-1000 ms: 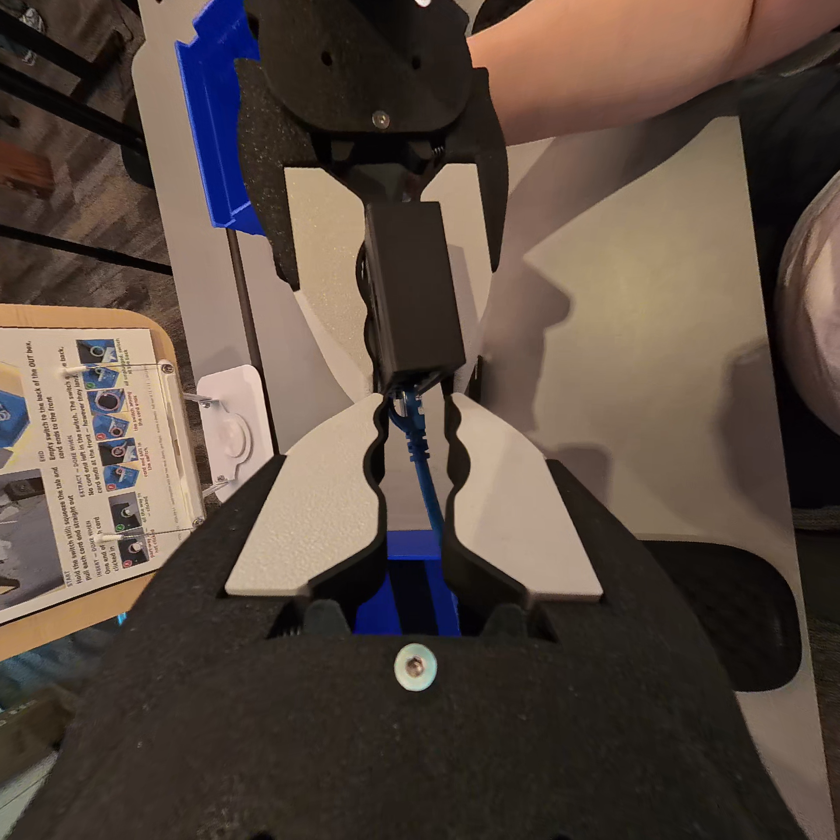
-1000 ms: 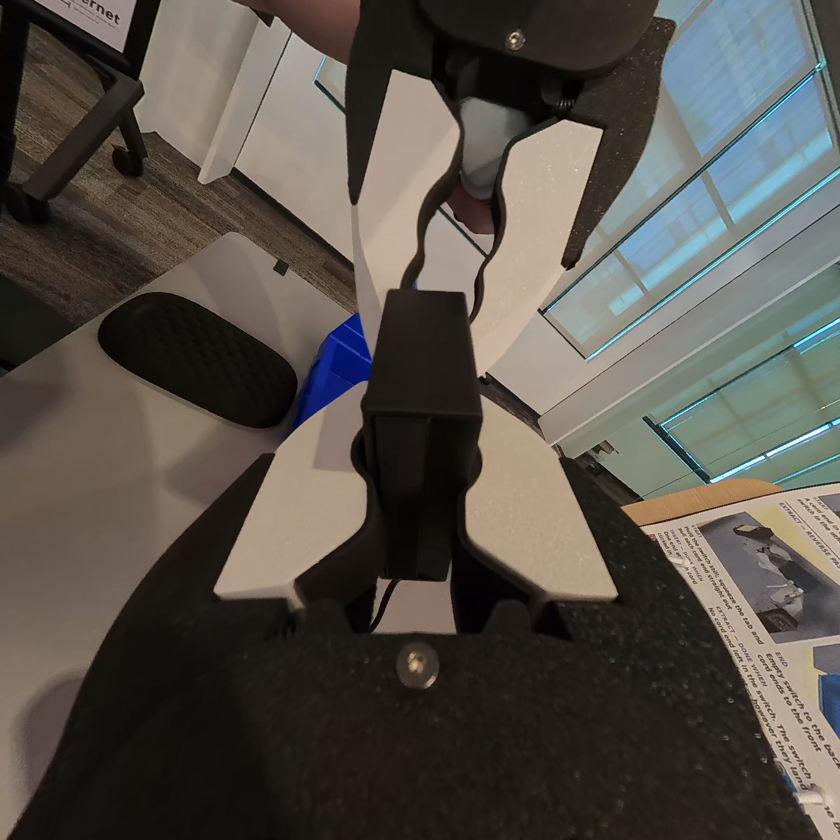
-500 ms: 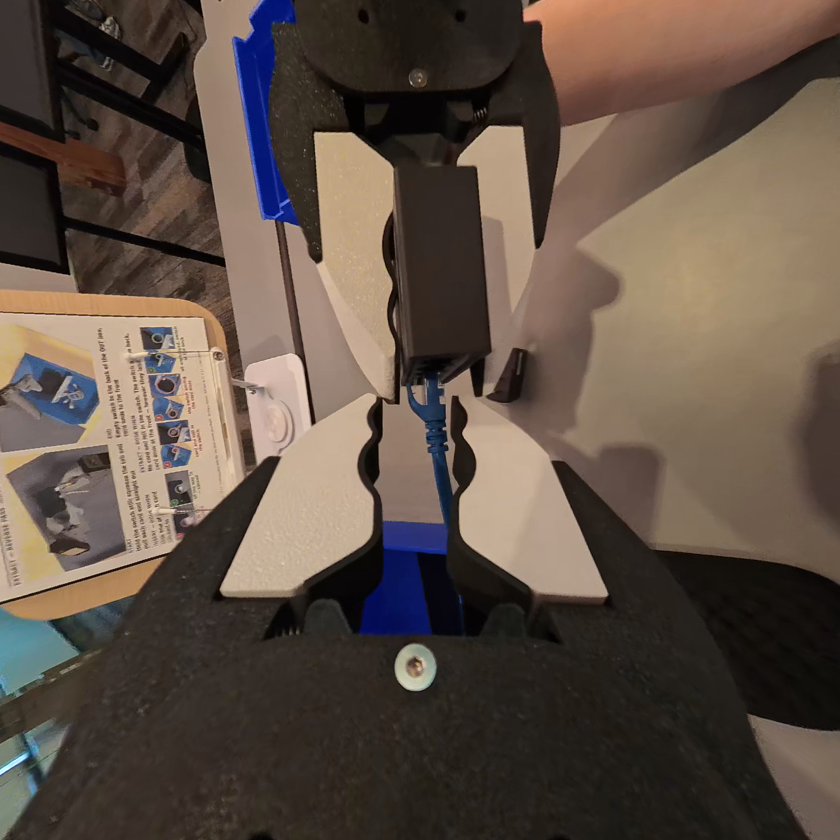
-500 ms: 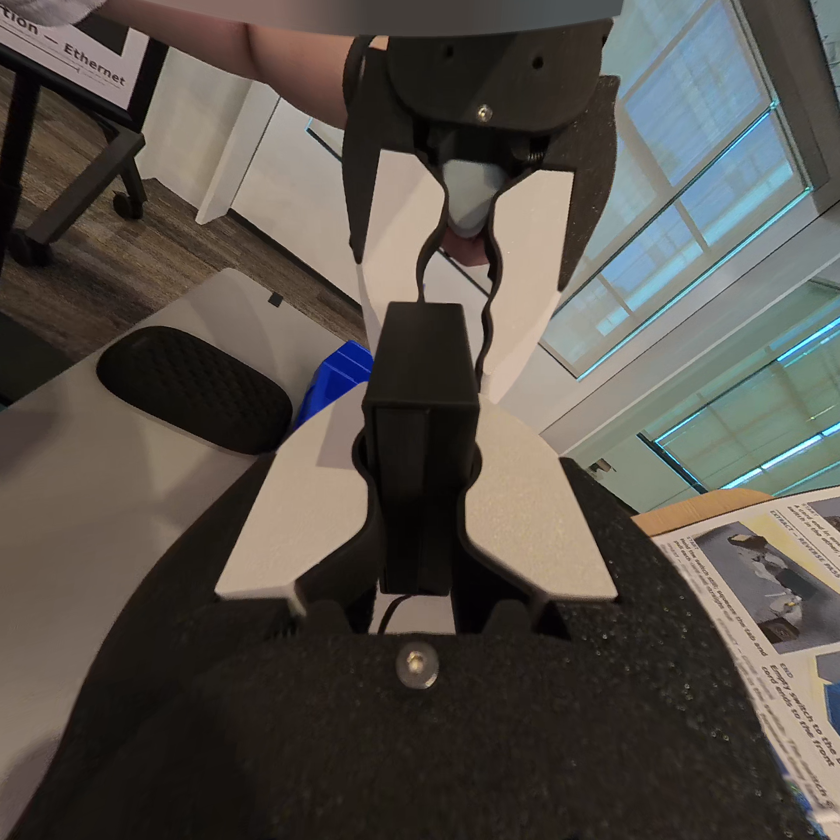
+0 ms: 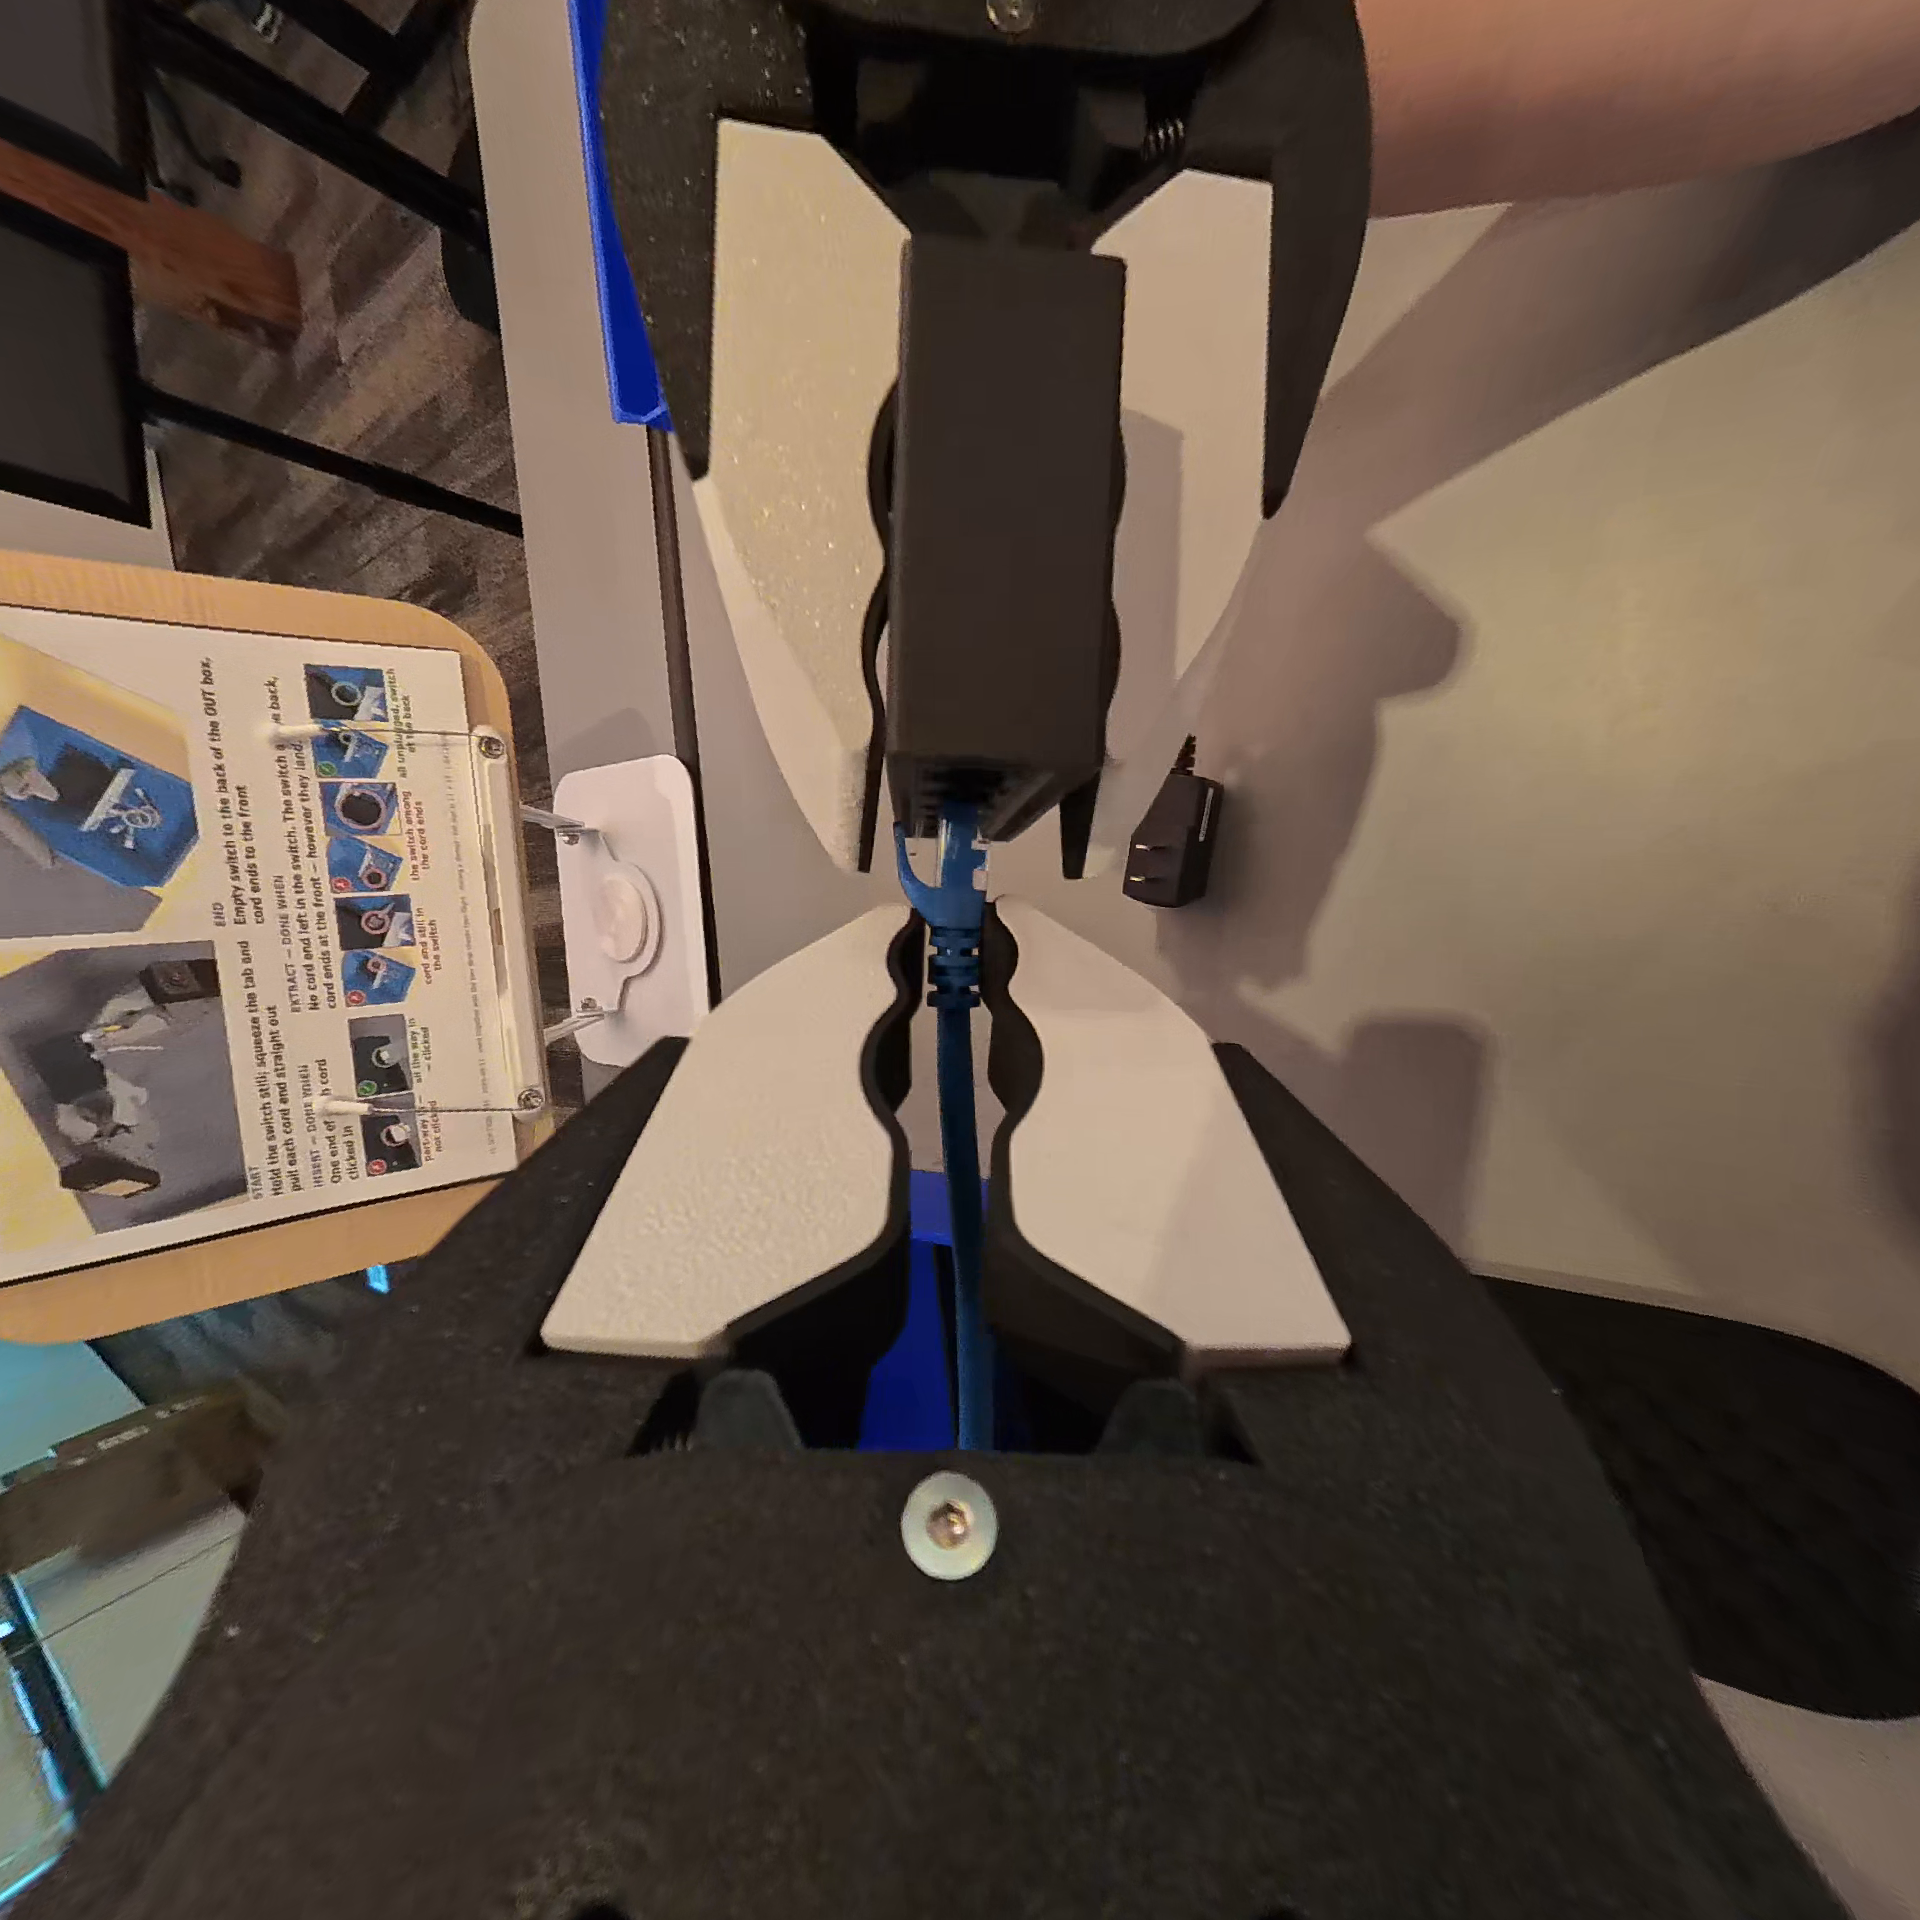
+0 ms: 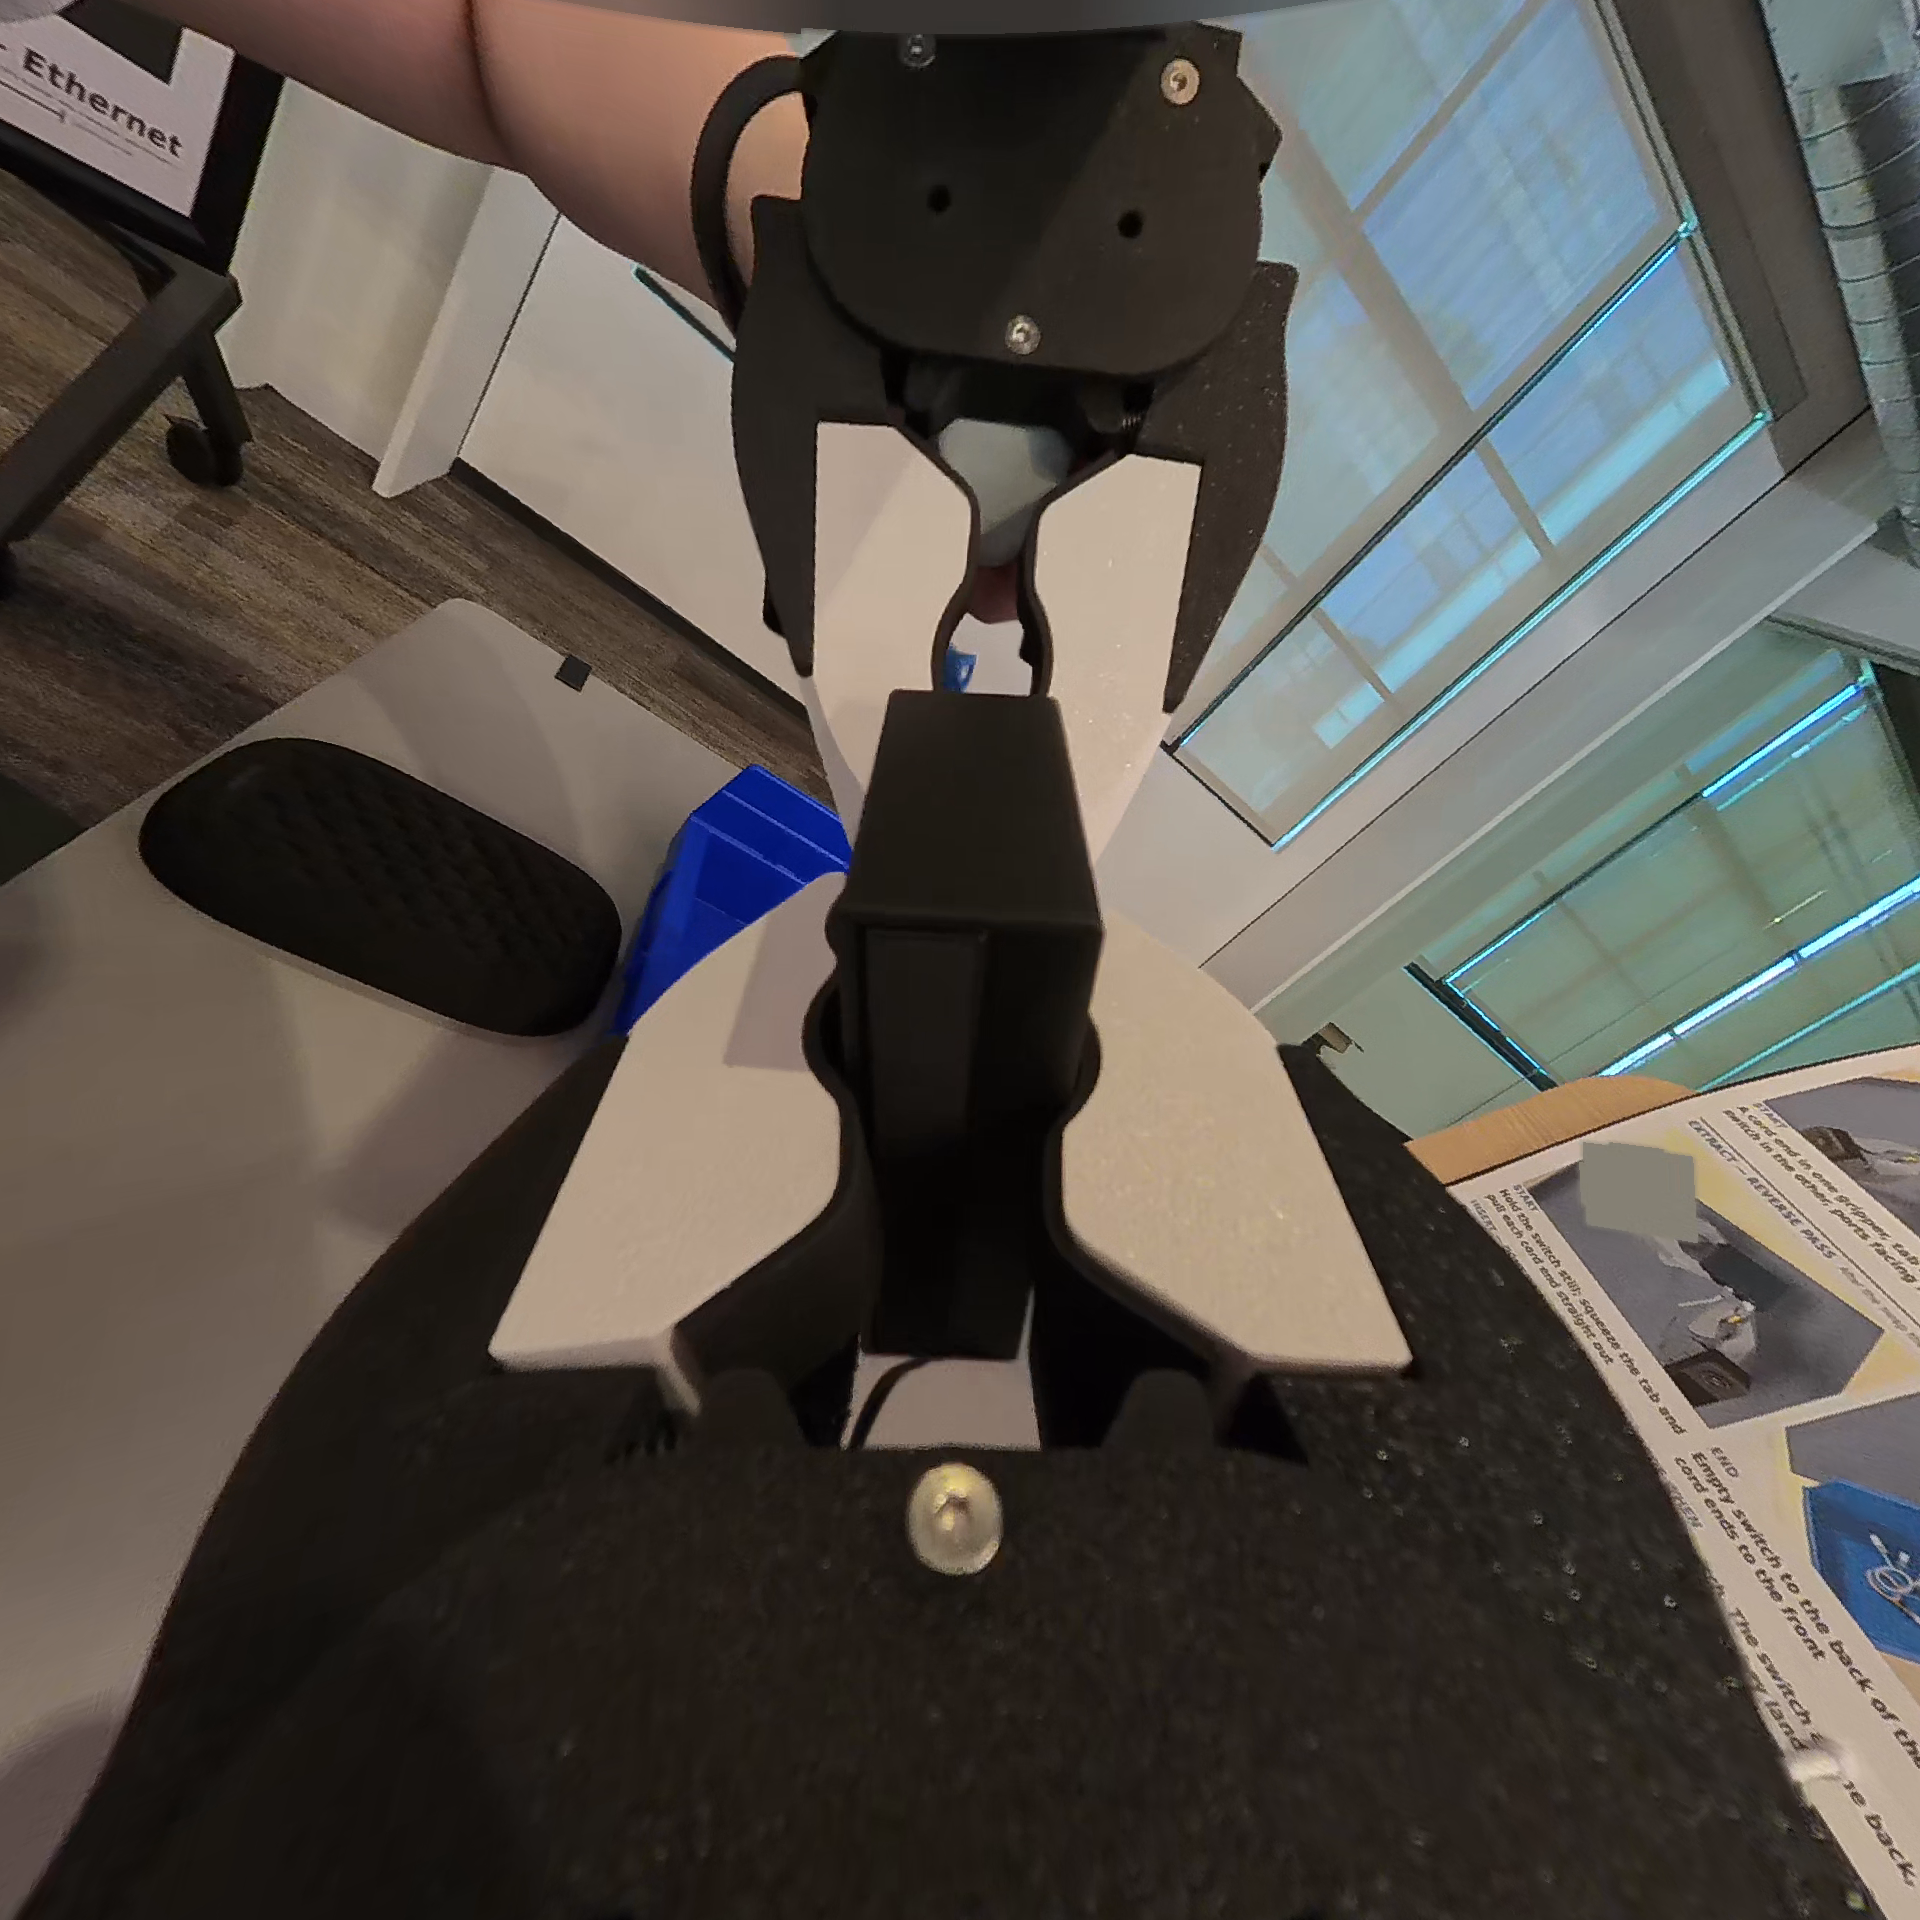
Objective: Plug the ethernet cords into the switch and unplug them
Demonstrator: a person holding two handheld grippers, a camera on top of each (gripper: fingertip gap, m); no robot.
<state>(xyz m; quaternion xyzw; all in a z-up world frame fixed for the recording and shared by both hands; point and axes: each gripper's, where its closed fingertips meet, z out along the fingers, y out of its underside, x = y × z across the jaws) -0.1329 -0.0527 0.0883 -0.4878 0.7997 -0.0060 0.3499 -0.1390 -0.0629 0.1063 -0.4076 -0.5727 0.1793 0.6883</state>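
Left gripper clenched on blue cord, plug now seated further into switch clamped by right gripper; insertion near done.

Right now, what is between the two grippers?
In the left wrist view, the black switch, clamped by the right gripper, and the blue cord's plug, entering the switch's port; the left gripper pinches the cord behind it.
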